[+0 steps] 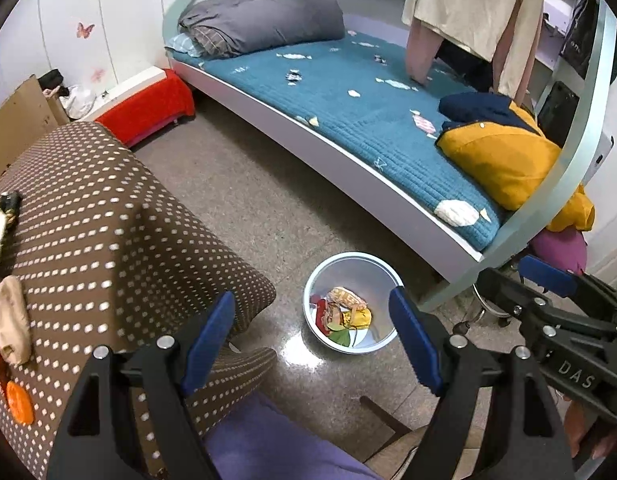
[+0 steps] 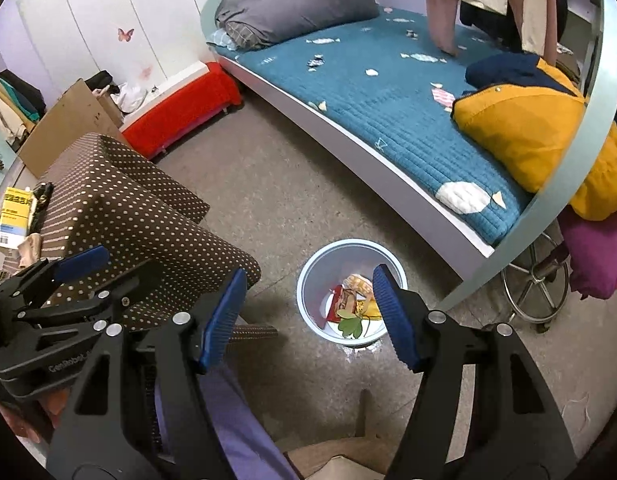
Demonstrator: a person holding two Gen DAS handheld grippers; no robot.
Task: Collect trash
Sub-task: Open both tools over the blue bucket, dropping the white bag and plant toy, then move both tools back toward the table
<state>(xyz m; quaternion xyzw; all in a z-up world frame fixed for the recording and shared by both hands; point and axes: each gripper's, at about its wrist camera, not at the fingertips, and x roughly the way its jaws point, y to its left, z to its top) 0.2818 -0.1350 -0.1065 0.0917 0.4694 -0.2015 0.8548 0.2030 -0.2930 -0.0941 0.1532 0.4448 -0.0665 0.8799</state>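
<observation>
Bare floor (image 1: 244,200) surrounds the trash bin (image 1: 350,268) beside the bed edge (image 1: 348,152).

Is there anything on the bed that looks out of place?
Yes. Candy wrappers and paper scraps lie scattered across the blue bed cover, not in the trash bin on the floor.
</observation>
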